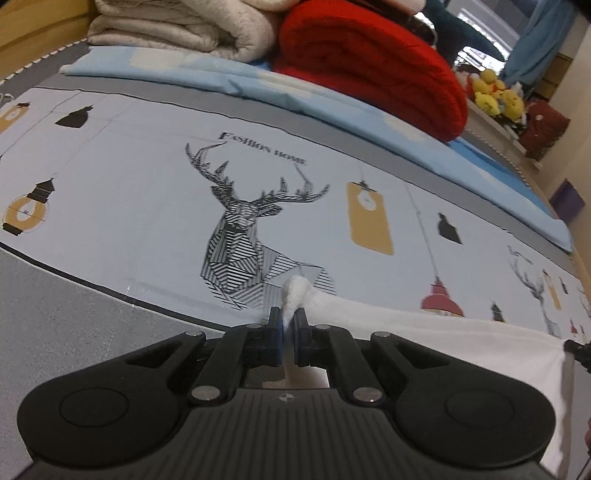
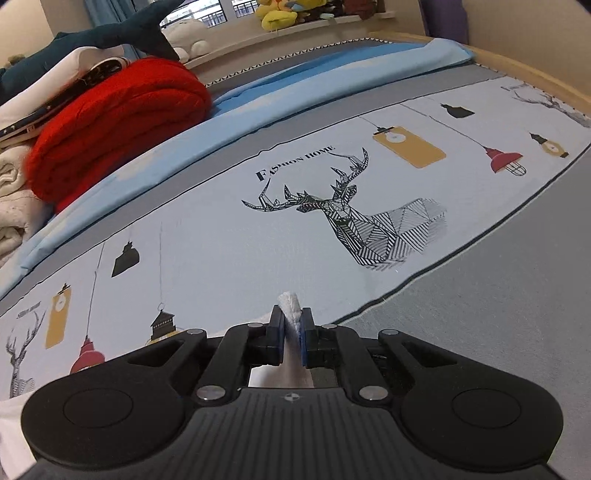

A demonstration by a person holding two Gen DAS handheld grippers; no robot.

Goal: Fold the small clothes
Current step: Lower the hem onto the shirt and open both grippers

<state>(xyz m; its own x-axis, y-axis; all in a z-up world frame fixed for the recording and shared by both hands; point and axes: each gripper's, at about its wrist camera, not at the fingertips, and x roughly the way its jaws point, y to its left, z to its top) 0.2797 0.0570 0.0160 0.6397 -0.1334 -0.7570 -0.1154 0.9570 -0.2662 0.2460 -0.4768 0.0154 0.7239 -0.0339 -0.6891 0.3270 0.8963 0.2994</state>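
Observation:
A small white garment point(image 1: 443, 343) hangs stretched between my two grippers above the bed. My left gripper point(image 1: 289, 317) is shut on one bunched corner of it, which pokes out past the fingertips. The cloth runs off to the right, where the tip of the other gripper point(image 1: 576, 349) shows at the frame edge. In the right wrist view my right gripper point(image 2: 291, 319) is shut on the other bunched corner of the white garment point(image 2: 290, 304); more of the cloth shows at the lower left point(image 2: 11, 435).
The bed sheet point(image 1: 147, 184) has a deer print and lamp motifs. A folded light blue cloth point(image 1: 332, 99), a red blanket point(image 1: 369, 62) and beige blankets point(image 1: 177, 26) lie at the far side. Plush toys point(image 2: 277, 14) sit on a windowsill. A wooden bed edge point(image 2: 535, 70) is at right.

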